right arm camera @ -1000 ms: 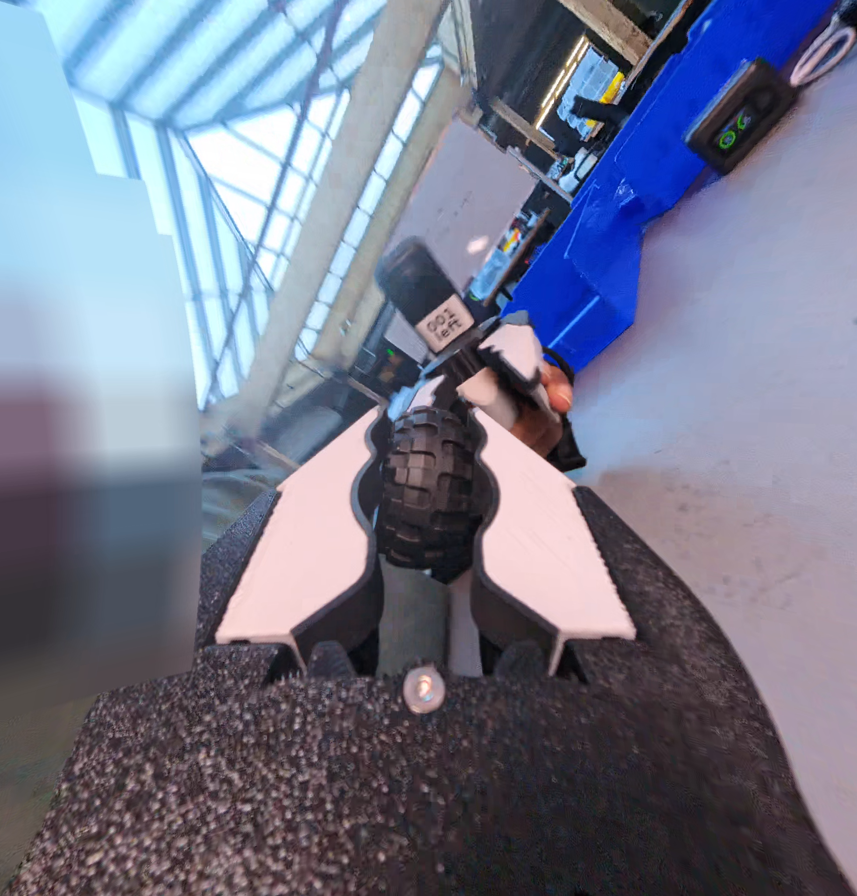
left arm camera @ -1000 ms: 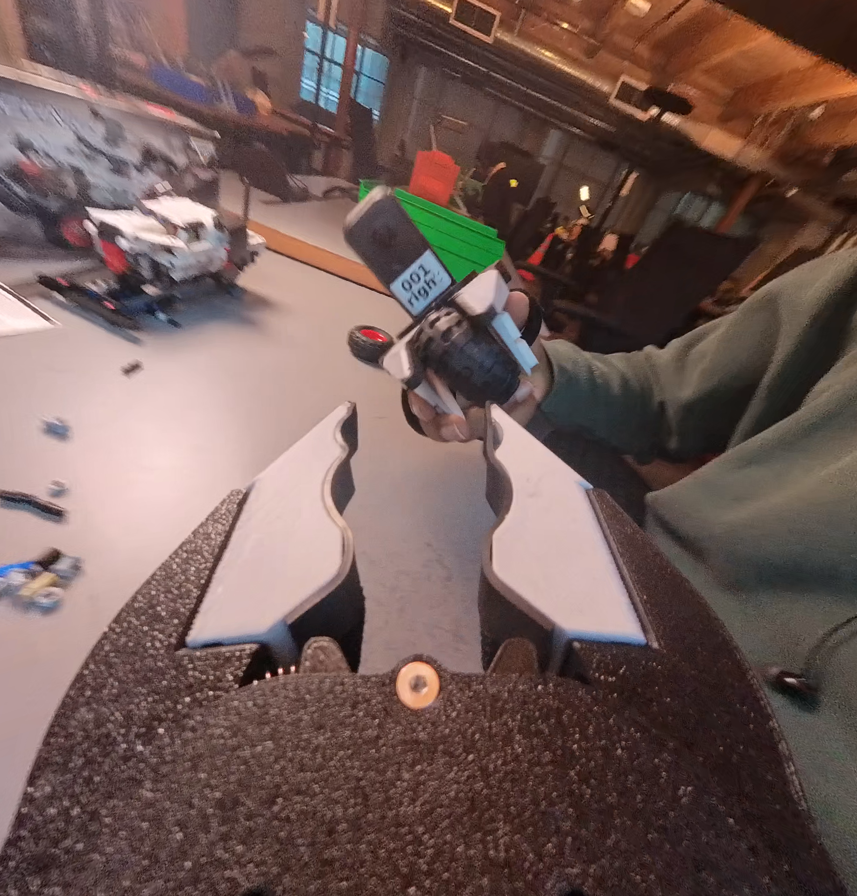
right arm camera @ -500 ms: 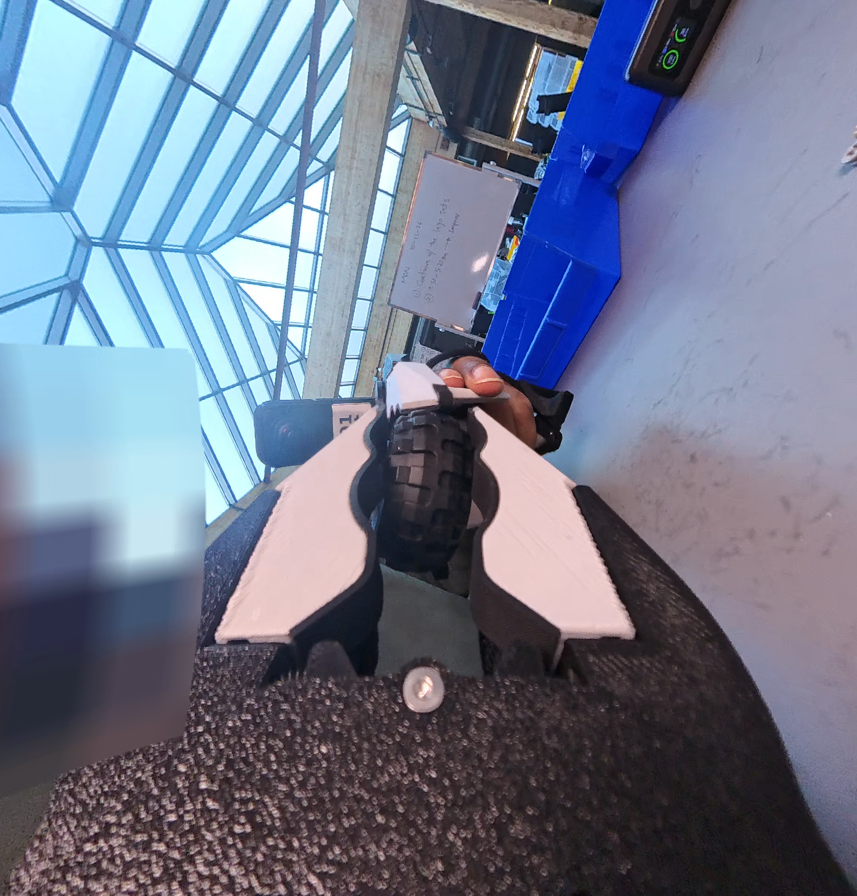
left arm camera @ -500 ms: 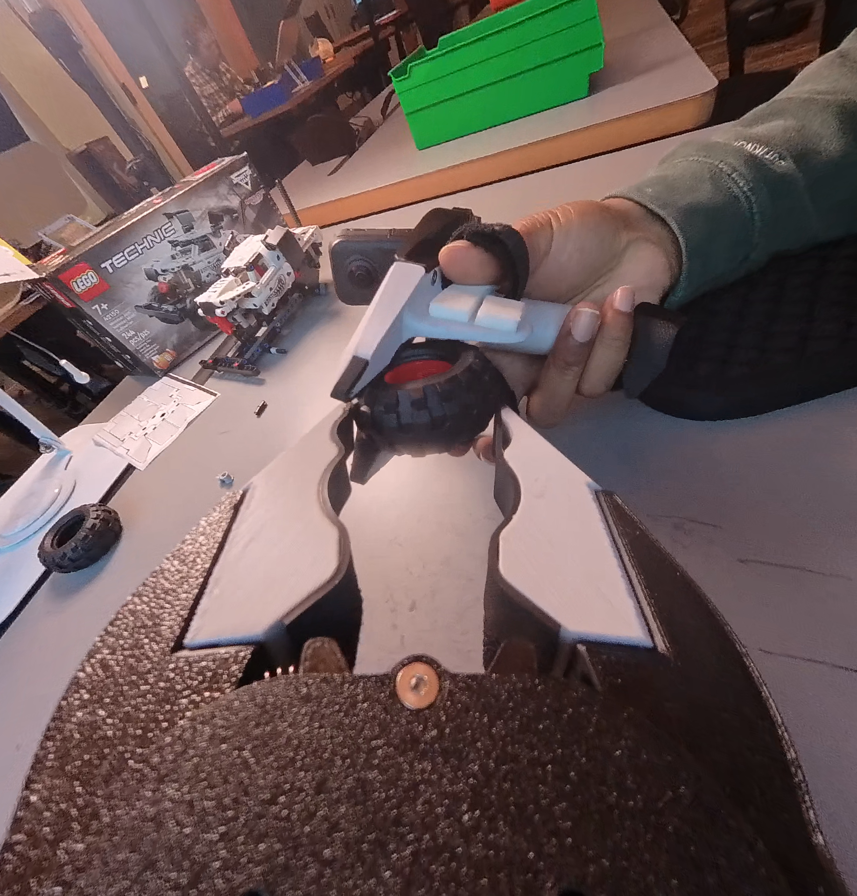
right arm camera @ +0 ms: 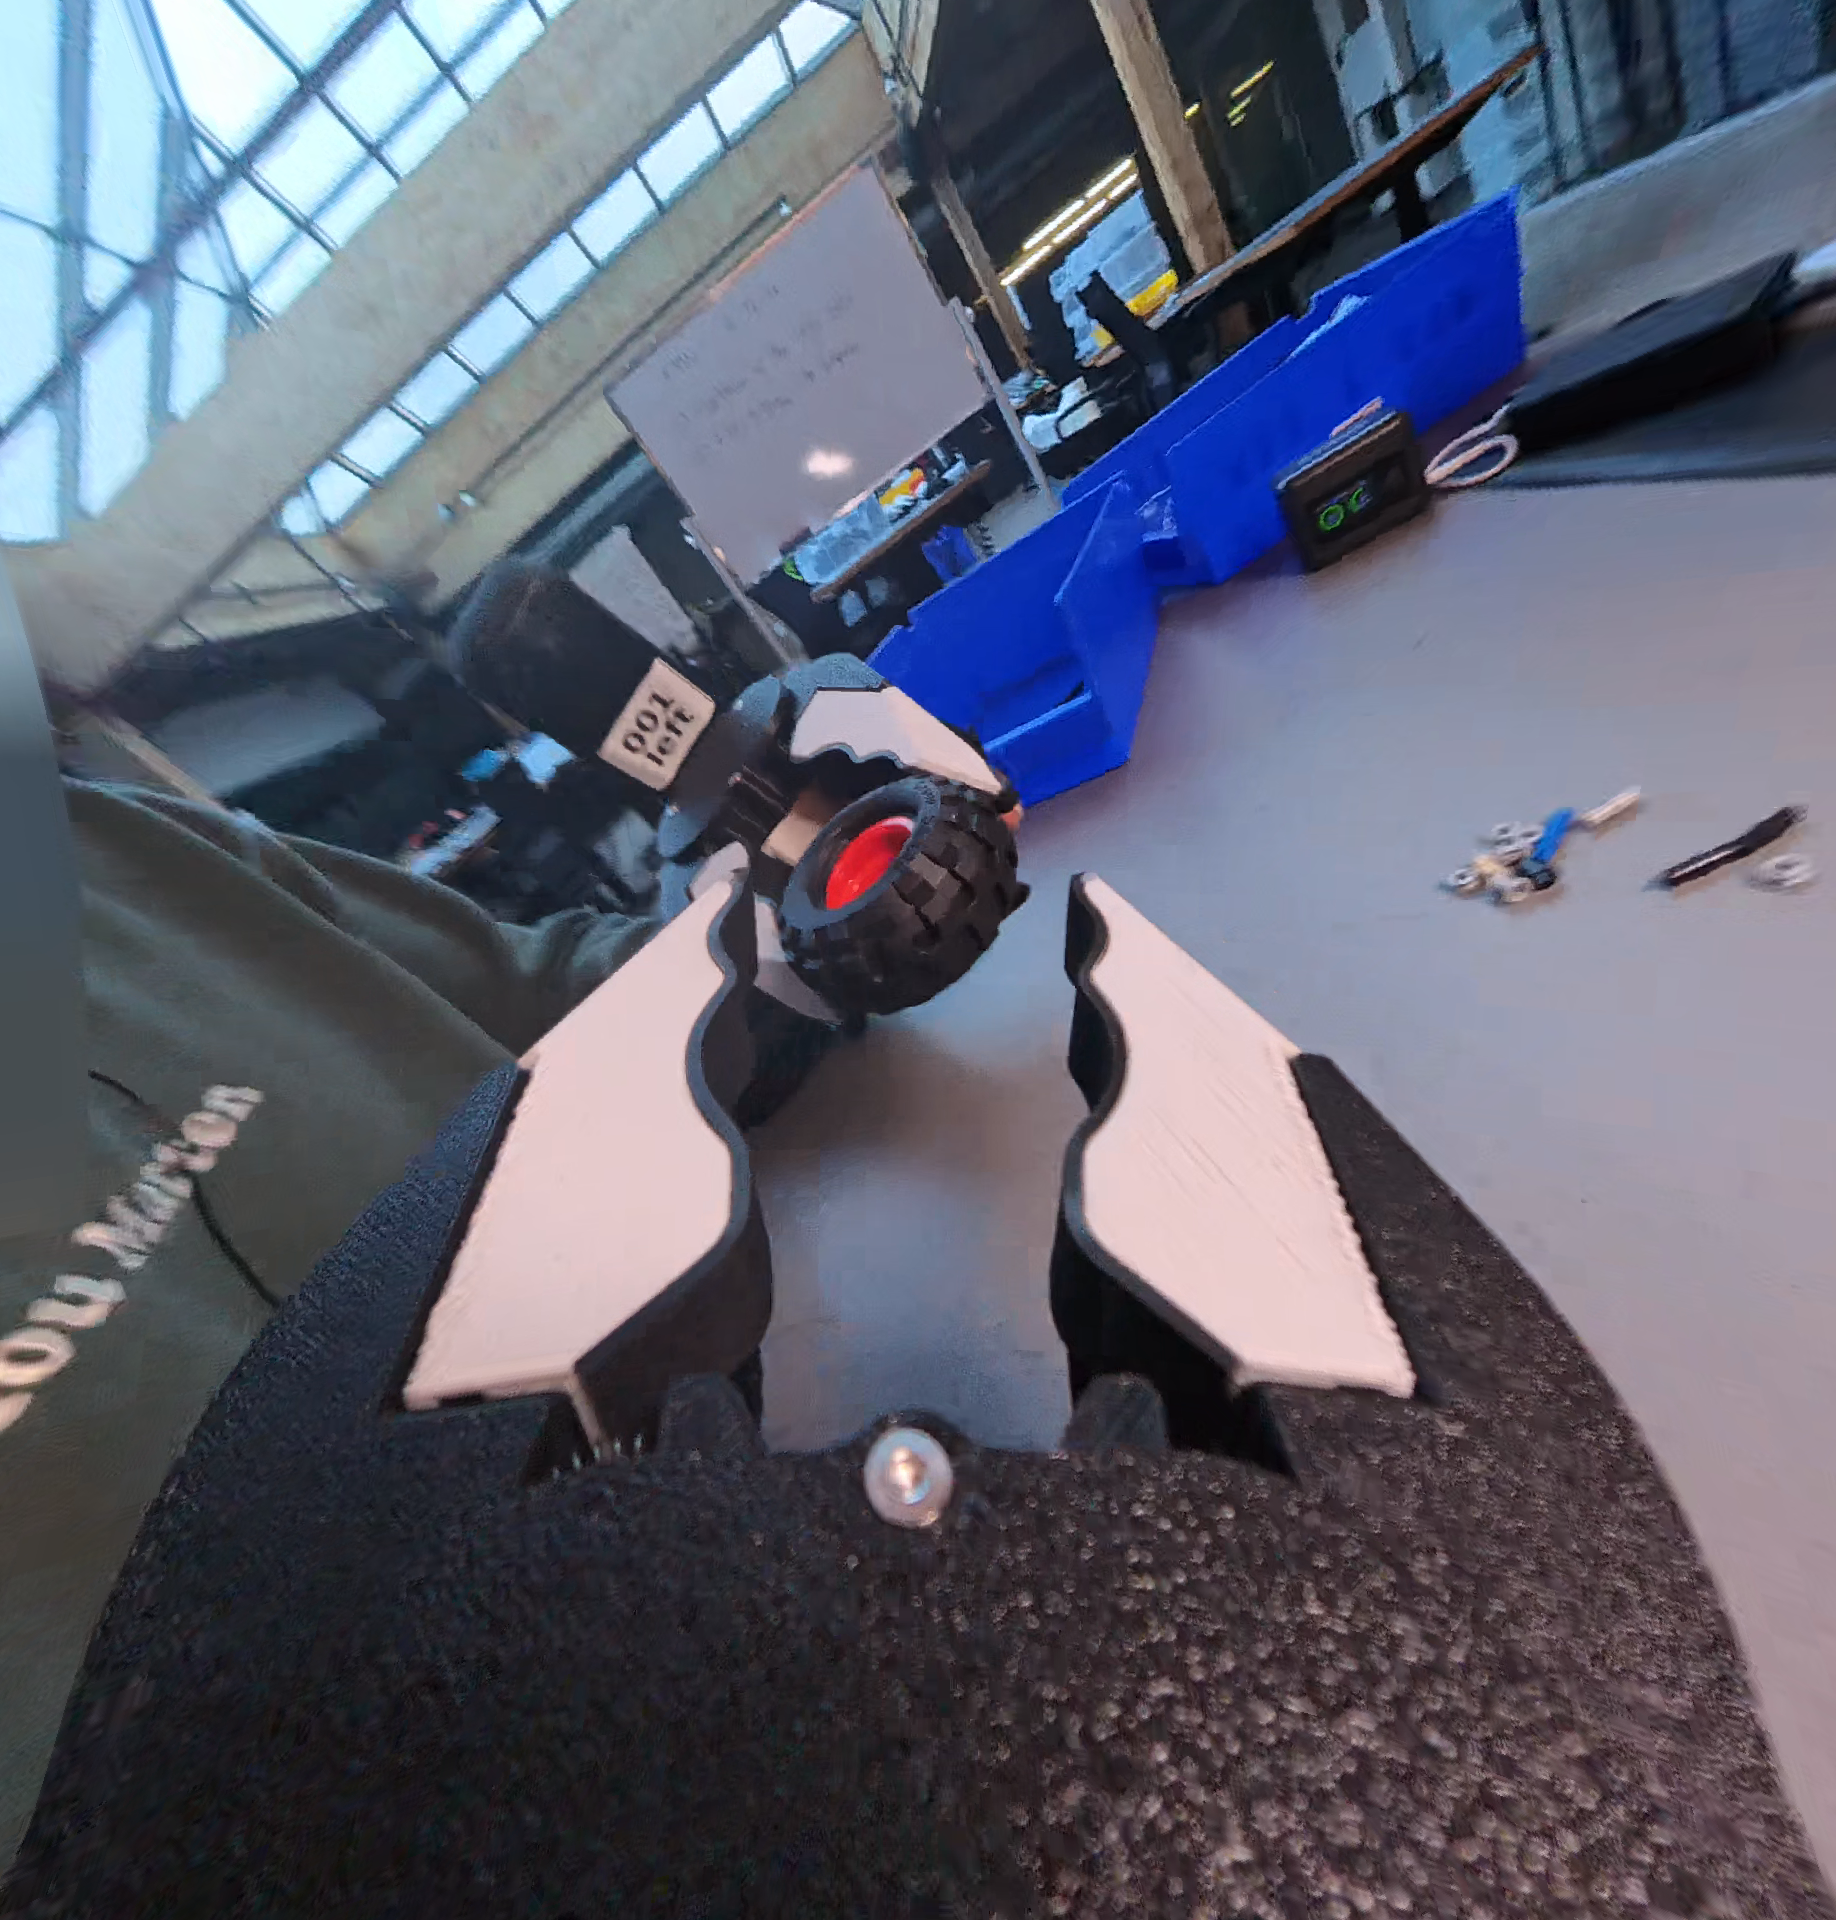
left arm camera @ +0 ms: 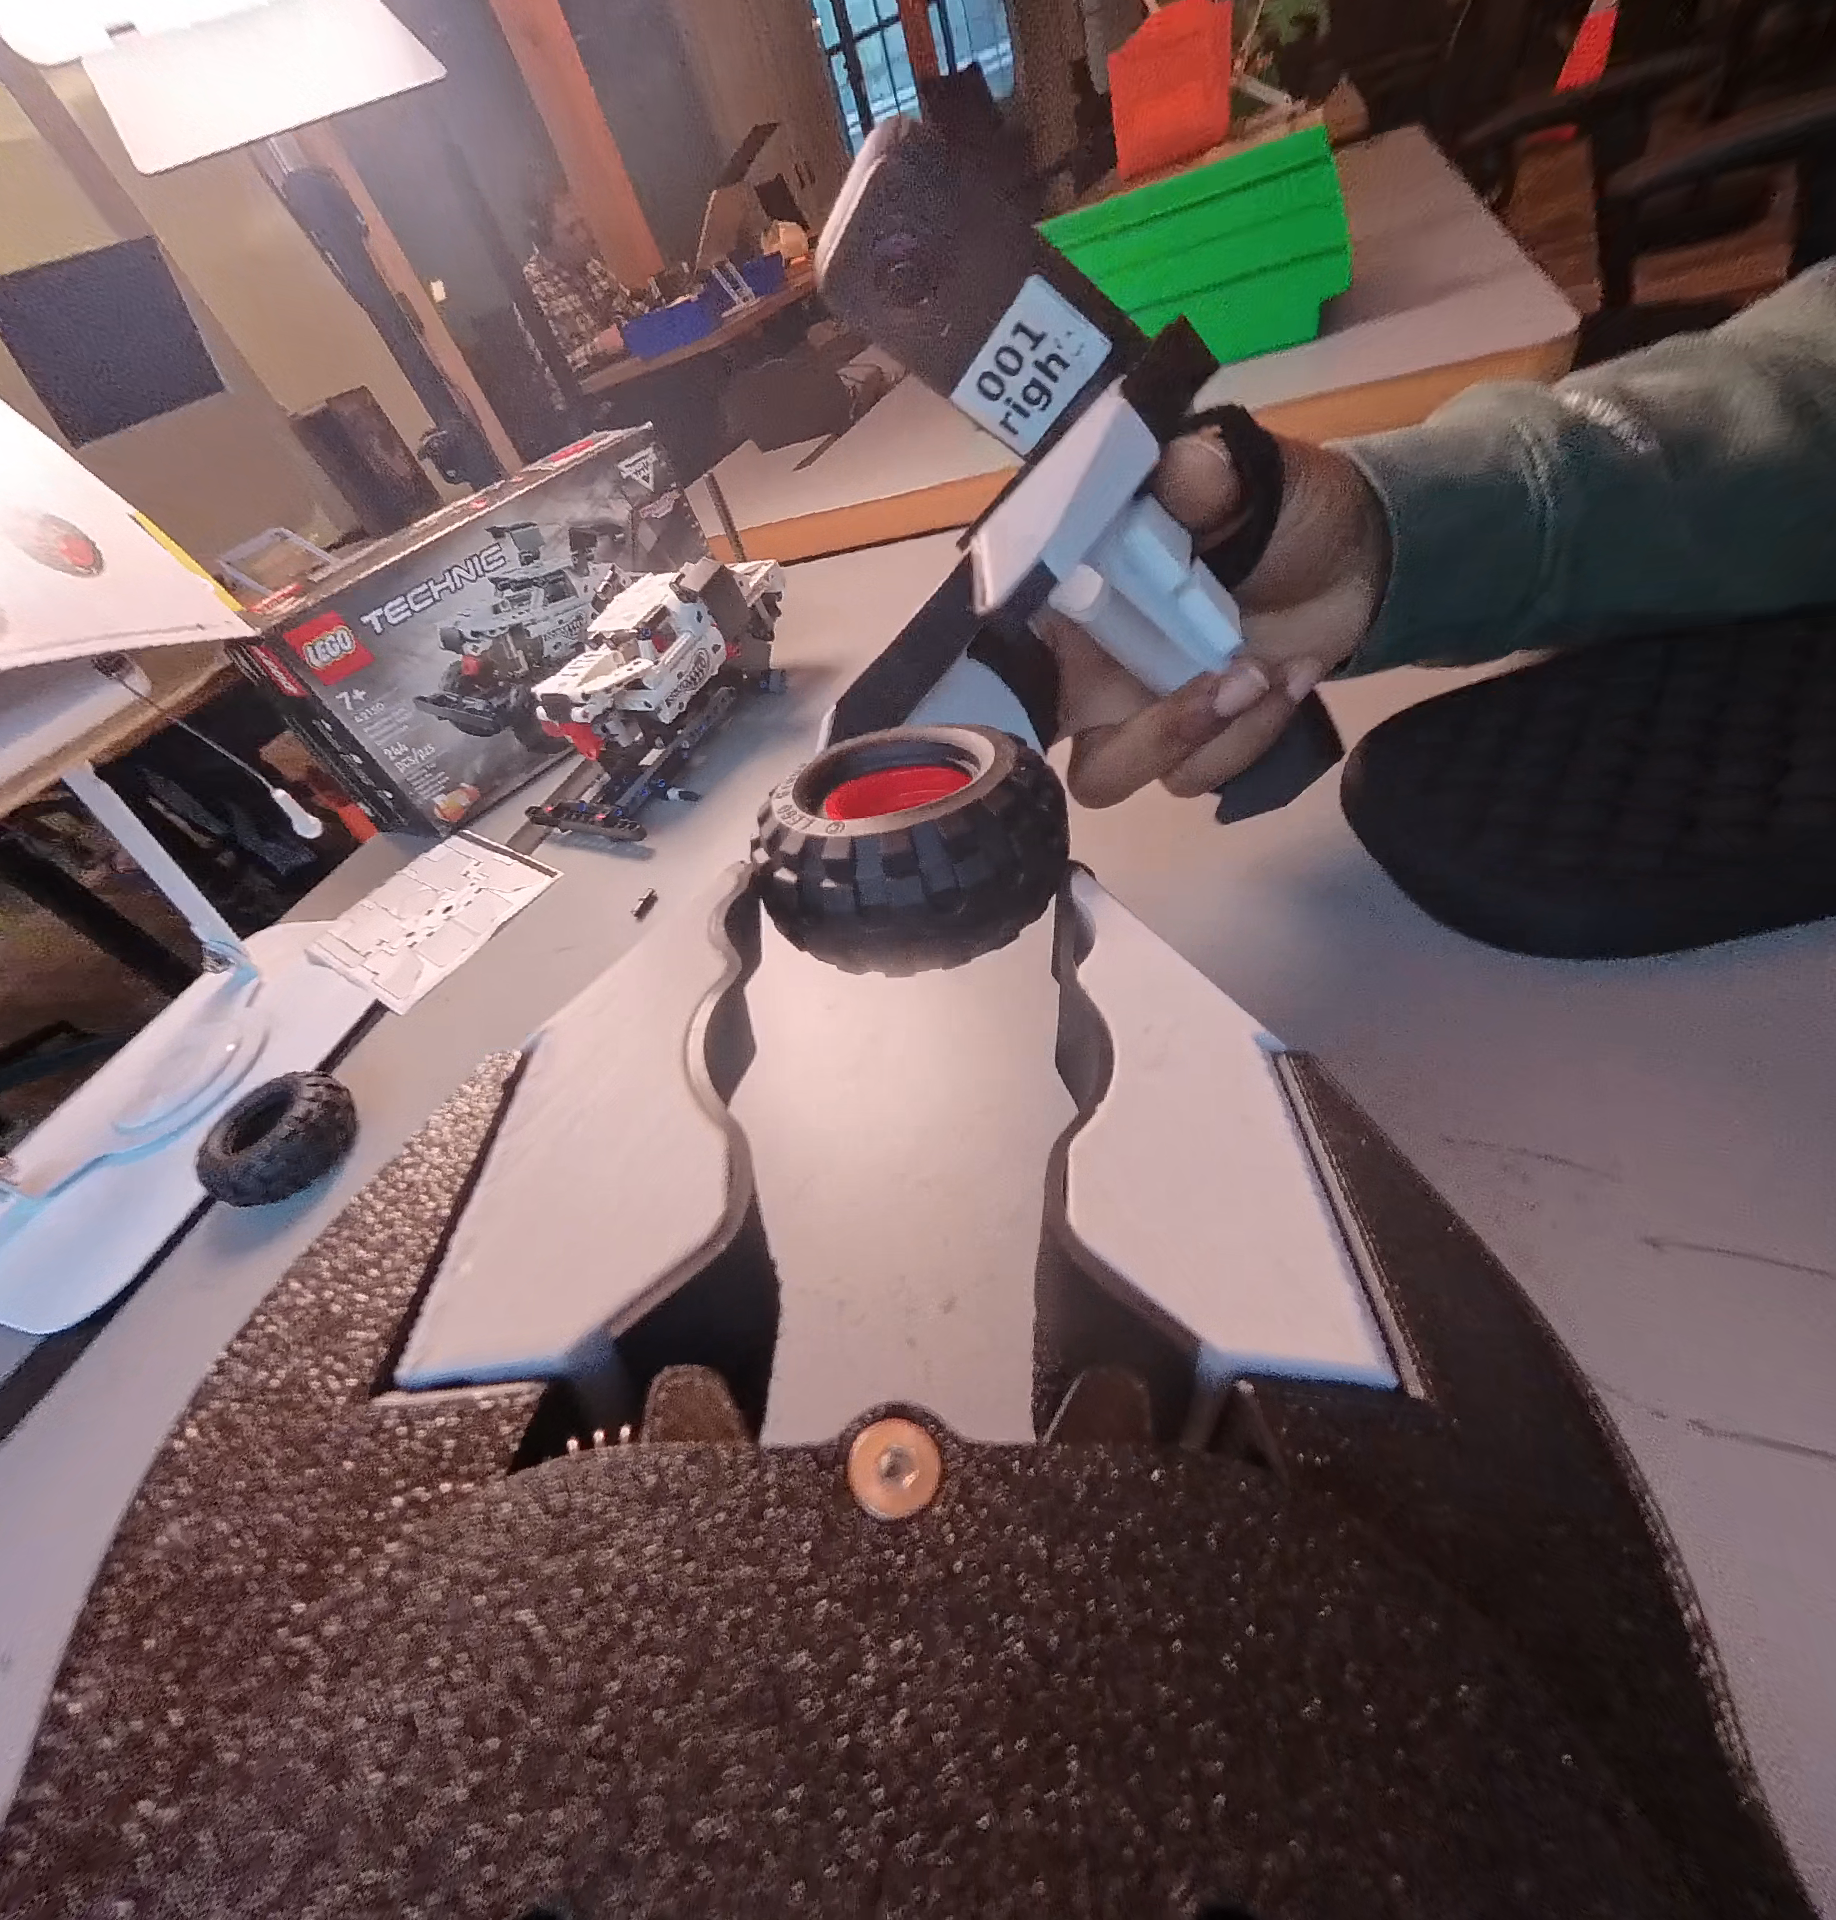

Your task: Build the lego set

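A black wheel with a red hub [left arm camera: 909, 862] sits hub-up between the fingertips of my left gripper [left arm camera: 906, 906], just over the grey table; its tread touches both tips. The right wrist view shows the same wheel [right arm camera: 898, 904] with a left finger [right arm camera: 883, 727] on its far side and one on its near side. My right gripper [right arm camera: 909, 888] is open and empty just short of the wheel. In the left wrist view it is held in a hand, tilted above and behind the wheel, one finger [left arm camera: 1059, 488] showing. The white truck model [left arm camera: 654, 655] stands far left.
The set's box [left arm camera: 457, 644] stands behind the model, with a sticker sheet [left arm camera: 436, 920], a spare tyre [left arm camera: 275, 1138] and a white lamp base [left arm camera: 93, 1195] at left. Loose small parts [right arm camera: 1527, 852] and a blue bin [right arm camera: 1153, 582] lie to the right. A green bin [left arm camera: 1205, 260] is on the far table. Both grippers' tips are close together, under 4 cm apart.
My right gripper has opened and let go of the wheel, then drawn back. The wheel now stays between the left fingertips, turned hub-up and lower toward the table.
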The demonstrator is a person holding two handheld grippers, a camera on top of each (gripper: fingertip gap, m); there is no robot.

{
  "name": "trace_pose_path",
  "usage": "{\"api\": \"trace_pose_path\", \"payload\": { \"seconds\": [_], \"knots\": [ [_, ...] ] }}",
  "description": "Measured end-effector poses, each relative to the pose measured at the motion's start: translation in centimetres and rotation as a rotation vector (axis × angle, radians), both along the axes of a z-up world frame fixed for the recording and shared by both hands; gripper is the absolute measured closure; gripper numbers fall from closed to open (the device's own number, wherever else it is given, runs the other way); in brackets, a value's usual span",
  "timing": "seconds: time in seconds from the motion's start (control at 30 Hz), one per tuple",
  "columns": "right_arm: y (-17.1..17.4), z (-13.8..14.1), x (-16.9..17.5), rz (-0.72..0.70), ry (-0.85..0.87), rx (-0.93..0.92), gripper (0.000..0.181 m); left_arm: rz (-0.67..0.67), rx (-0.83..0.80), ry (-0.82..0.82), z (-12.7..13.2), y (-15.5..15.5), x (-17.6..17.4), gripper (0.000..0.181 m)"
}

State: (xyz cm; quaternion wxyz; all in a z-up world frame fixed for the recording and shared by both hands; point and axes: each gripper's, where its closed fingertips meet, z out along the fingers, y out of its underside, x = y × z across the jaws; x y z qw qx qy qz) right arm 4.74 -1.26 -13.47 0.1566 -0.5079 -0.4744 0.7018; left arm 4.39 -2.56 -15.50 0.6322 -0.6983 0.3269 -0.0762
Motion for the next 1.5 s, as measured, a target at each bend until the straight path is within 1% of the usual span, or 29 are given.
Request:
{"api": "trace_pose_path", "payload": {
  "seconds": [0.07, 0.1, 0.17, 0.2, 0.23, 0.3, 0.33, 0.37, 0.4, 0.47, 0.53, 0.57, 0.6, 0.67, 0.77, 0.9, 1.03, 1.17, 1.37, 1.5],
  "knots": [
    [-0.6, -0.2, -0.3, 0.055, -0.042, -0.164, 0.134, 0.014, 0.027, 0.103, -0.6, 0.0, 0.4, 0.127],
    [-0.9, -0.9, -0.6, 0.067, -0.085, -0.196, 0.138, 0.02, 0.04, 0.145, -0.8, 0.0, 0.6, 0.127],
    [-1.7, -2.1, -0.7, 0.111, -0.147, -0.209, 0.143, 0.026, 0.052, 0.204, -1.1, 0.0, 1.0, 0.128],
    [-1.6, -2.4, -0.8, 0.102, -0.159, -0.224, 0.15, 0.028, 0.062, 0.223, -1.1, 0.0, 1.0, 0.128],
    [-1.6, -2.5, -0.8, 0.107, -0.163, -0.245, 0.152, 0.031, 0.065, 0.236, -1.2, 0.0, 1.1, 0.128],
    [-1.4, -2.5, -0.7, 0.105, -0.149, -0.237, 0.153, 0.022, 0.053, 0.204, -1.2, 0.1, 1.2, 0.127],
    [-1.3, -2.5, -0.7, 0.092, -0.138, -0.215, 0.153, 0.011, 0.023, 0.15, -1.3, 0.2, 1.2, 0.127],
    [-1.1, -2.3, -0.7, 0.074, -0.119, -0.192, 0.154, -0.007, -0.035, 0.064, -1.5, 0.2, 1.0, 0.129],
    [-0.6, -2.1, -0.8, 0.04, -0.098, -0.155, 0.154, -0.043, -0.104, -0.065, -1.4, 0.1, 1.0, 0.124],
    [0.4, -2.5, -0.9, -0.044, -0.084, -0.004, 0.154, -0.133, -0.26, -0.364, -0.5, -0.2, 1.0, 0.115],
    [0.6, -2.7, -0.9, -0.1, -0.067, 0.174, 0.154, -0.179, -0.388, -0.613, 0.3, -0.1, 0.5, 0.124],
    [0.4, -2.8, -1.0, -0.113, -0.065, 0.249, 0.155, -0.215, -0.427, -0.701, 0.6, -0.2, 0.5, 0.133],
    [0.1, -2.9, -1.1, -0.124, -0.062, 0.315, 0.155, -0.22, -0.462, -0.751, 0.5, -0.2, 0.3, 0.137],
    [-0.2, -3.4, -1.3, -0.14, -0.07, 0.401, 0.155, -0.174, -0.488, -0.719, -0.4, 0.1, -0.2, 0.156],
    [0.0, -4.1, -1.5, -0.157, -0.112, 0.417, 0.156, -0.12, -0.482, -0.634, -1.0, 0.3, -0.2, 0.157],
    [0.6, -5.3, -1.6, -0.178, -0.175, 0.439, 0.156, -0.043, -0.478, -0.578, -2.2, 0.9, -0.4, 0.158],
    [1.2, -7.2, -1.7, -0.192, -0.275, 0.476, 0.158, 0.052, -0.476, -0.482, -4.1, 1.4, -0.5, 0.161],
    [1.7, -9.4, -1.9, -0.221, -0.376, 0.55, 0.158, 0.144, -0.487, -0.327, -6.4, 1.7, -0.7, 0.166],
    [2.0, -11.2, -2.2, -0.261, -0.473, 0.608, 0.159, 0.198, -0.502, -0.197, -7.9, 1.8, -0.9, 0.175],
    [2.2, -11.5, -2.7, -0.293, -0.5, 0.632, 0.159, 0.22, -0.501, -0.172, -8.2, 1.8, -1.4, 0.176]
  ]
}}
